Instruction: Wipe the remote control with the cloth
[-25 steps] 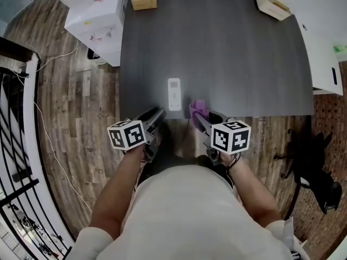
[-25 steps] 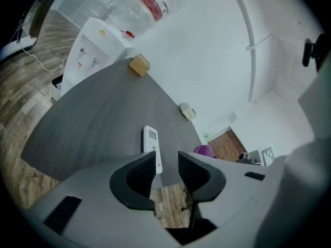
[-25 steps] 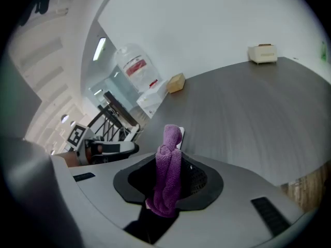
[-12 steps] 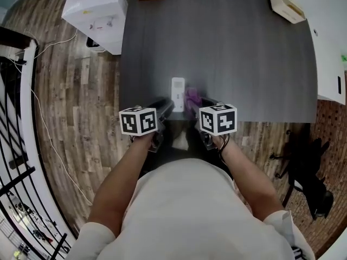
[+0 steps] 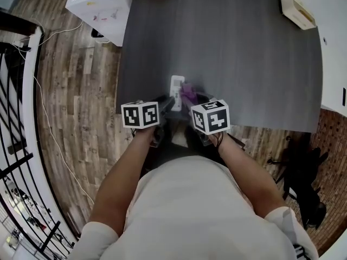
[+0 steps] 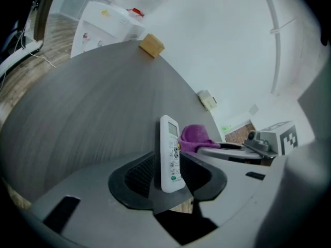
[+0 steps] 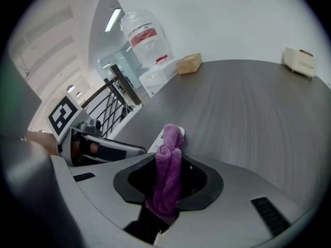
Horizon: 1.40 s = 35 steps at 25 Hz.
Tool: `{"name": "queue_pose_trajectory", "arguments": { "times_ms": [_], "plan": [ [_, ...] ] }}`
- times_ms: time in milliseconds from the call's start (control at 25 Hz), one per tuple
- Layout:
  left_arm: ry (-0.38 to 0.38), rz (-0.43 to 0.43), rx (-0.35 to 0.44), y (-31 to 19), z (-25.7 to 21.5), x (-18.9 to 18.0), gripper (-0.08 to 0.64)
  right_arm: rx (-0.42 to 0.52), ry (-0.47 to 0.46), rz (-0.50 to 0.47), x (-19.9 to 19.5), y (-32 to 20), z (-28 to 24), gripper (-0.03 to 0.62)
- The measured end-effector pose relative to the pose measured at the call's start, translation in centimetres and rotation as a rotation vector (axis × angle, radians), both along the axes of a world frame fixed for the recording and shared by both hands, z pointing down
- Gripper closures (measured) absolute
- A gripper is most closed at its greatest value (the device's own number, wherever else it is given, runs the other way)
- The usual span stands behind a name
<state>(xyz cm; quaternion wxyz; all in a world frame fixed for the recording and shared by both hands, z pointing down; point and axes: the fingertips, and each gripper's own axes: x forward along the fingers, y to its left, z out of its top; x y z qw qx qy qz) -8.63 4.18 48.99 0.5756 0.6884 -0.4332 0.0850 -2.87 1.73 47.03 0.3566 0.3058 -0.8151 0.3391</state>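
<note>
Dark table (image 5: 244,64): cloth (image 7: 168,187) within right claw (image 7: 171,163)

**Matt table, sheeny remote, nubby cloth**

The table (image 5: 227,53) has a dark, matt top with a fine, brushed-looking grain. The remote control (image 6: 169,154) is smooth white plastic with a slight sheen. The cloth (image 7: 168,177) is purple, soft and nubby. The left gripper (image 6: 168,175) and right gripper (image 7: 169,182) have matt grey shells and black ribbed pads (image 6: 138,173). The floor (image 5: 81,91) is weathered wood plank. The far box (image 6: 151,45) may be cardboard or pale wood.
</note>
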Motion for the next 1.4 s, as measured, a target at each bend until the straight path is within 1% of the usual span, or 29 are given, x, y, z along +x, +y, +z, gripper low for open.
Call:
{"name": "queue_pose_trajectory", "arguments": {
  "times_ms": [80,240,320,400,560,720,800,840,880,920,960,1000,1040,1080,1120,1160,1200,1240,1280,1320,1360,1400],
  "plan": [
    [-0.01,0.023,-0.003,0.1,0.3,0.6,0.431,-0.009,-0.003,-0.009,0.0,0.1,0.2,0.491],
    [-0.058,0.061,-0.007,-0.2,0.9,1.6,0.431,-0.011,-0.014,-0.03,0.1,-0.2,0.2,0.491],
    [-0.092,0.081,-0.004,-0.6,1.1,2.2,0.431,-0.013,-0.012,-0.029,0.6,-0.4,0.2,0.491],
    [-0.106,0.103,0.007,-1.3,1.1,2.9,0.433,-0.011,-0.003,-0.025,1.2,-0.8,0.1,0.491],
    [-0.061,0.153,0.032,-2.5,0.7,5.2,0.432,0.007,0.03,-0.011,3.2,-1.9,-0.1,0.491],
    [-0.011,0.255,0.056,-2.5,0.3,7.5,0.431,0.024,0.059,0.008,5.3,-3.4,-0.1,0.491],
    [-0.008,0.299,0.064,-2.3,0.3,8.0,0.431,0.017,0.061,0.001,5.9,-3.6,0.0,0.491],
    [-0.021,0.311,0.073,-2.2,0.3,7.9,0.431,0.012,0.061,-0.005,6.2,-3.6,-0.1,0.491],
    [-0.054,0.319,0.092,-2.2,0.2,7.5,0.425,0.01,0.06,-0.011,6.3,-3.6,-0.2,0.491],
    [-0.11,0.327,0.123,-2.3,-0.1,6.7,0.424,0.012,0.056,-0.019,6.5,-3.7,-0.6,0.491],
    [-0.186,0.34,0.17,-2.4,-0.5,5.9,0.423,0.02,0.051,-0.029,6.5,-3.9,-1.1,0.491],
    [-0.278,0.368,0.235,-2.6,-1.2,5.2,0.423,0.038,0.049,-0.046,6.6,-4.3,-1.7,0.491],
    [-0.38,0.418,0.317,-2.8,-1.9,5.0,0.423,0.064,0.056,-0.073,6.5,-4.8,-2.3,0.491],
    [-0.486,0.493,0.41,-2.9,-2.7,5.3,0.425,0.101,0.072,-0.112,6.4,-5.4,-2.9,0.491],
    [-0.586,0.588,0.507,-2.8,-3.3,6.1,0.425,0.147,0.097,-0.164,6.1,-6.1,-3.4,0.491],
    [-0.671,0.694,0.598,-2.5,-3.6,7.3,0.425,0.202,0.129,-0.228,5.6,-6.7,-3.9,0.491],
    [-0.734,0.798,0.677,-2.1,-3.7,8.6,0.425,0.261,0.164,-0.3,4.9,-7.3,-4.3,0.491],
    [-0.774,0.893,0.738,-1.6,-3.5,9.8,0.426,0.32,0.196,-0.377,3.9,-7.7,-4.6,0.491],
    [-0.795,0.973,0.781,-1.1,-3.1,10.8,0.426,0.372,0.221,-0.456,2.8,-7.8,-4.8,0.491],
    [-0.803,1.035,0.809,-0.7,-2.6,11.6,0.426,0.416,0.234,-0.53,1.6,-7.7,-5.0,0.491],
    [-0.799,1.074,0.827,-0.4,-2.2,12.1,0.428,0.447,0.237,-0.598,0.3,-7.5,-5.0,0.491],
    [-0.781,1.092,0.837,-0.3,-1.9,12.5,0.445,0.463,0.229,-0.656,-0.9,-7.0,-5.0,0.491]
  ]
}}
